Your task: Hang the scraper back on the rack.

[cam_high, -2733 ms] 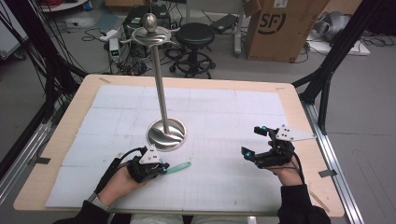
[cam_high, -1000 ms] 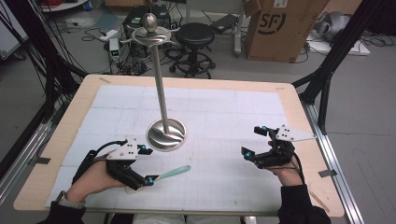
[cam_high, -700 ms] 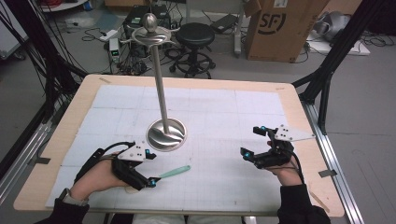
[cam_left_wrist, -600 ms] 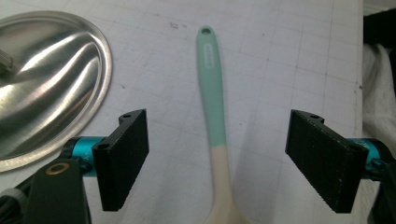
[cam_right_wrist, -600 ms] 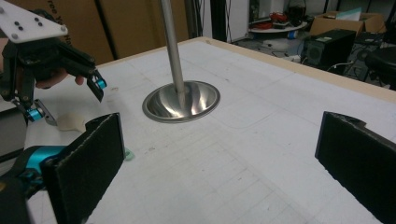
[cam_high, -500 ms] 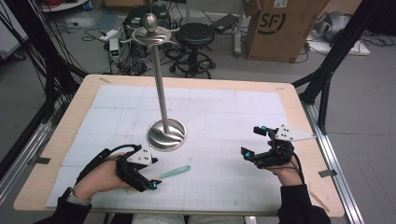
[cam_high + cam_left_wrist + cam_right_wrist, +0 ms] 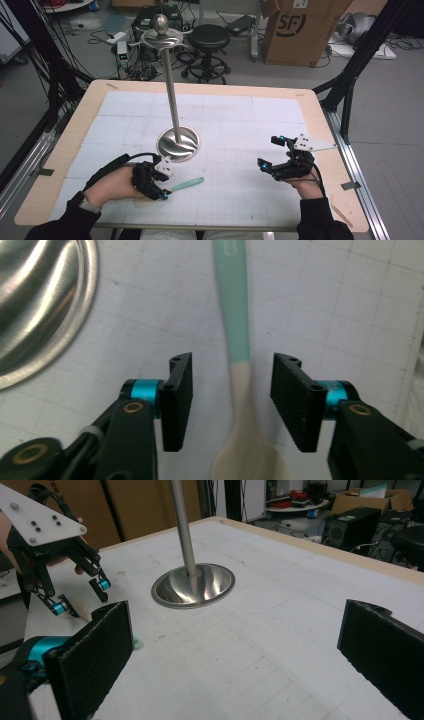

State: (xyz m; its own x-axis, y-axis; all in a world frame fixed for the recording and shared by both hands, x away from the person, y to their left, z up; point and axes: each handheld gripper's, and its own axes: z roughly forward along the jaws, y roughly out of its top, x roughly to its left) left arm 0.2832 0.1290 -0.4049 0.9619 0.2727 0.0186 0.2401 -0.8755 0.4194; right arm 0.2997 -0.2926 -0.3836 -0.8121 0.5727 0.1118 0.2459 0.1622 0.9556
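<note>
1. A wooden-edged table [image 7: 75, 130] carries a white gridded mat [image 7: 240, 130] that covers most of its top.
2. On the mat stands a metal stand [image 7: 178, 144]: a round shiny base with a tall thin pole that ends in a knob and a small dish at the top.
3. A spoon [image 7: 182, 184] lies flat on the mat just in front of that base, its green handle pointing right and its cream bowl toward the person's left hand.
4. The left gripper [image 7: 234, 390] sits low over the spoon; its jaws are spread, one on each side of the neck where green meets cream, and neither pad touches it.
5. The right gripper [image 7: 274, 155] is held near the right edge of the mat, well apart from the spoon, its jaws wide apart with nothing between them.
6. Beyond the table, the grey floor holds a black stool [image 7: 208, 37], a cardboard box [image 7: 295, 30], tangled cables [image 7: 150, 50] and black frame legs [image 7: 360, 55].
</note>
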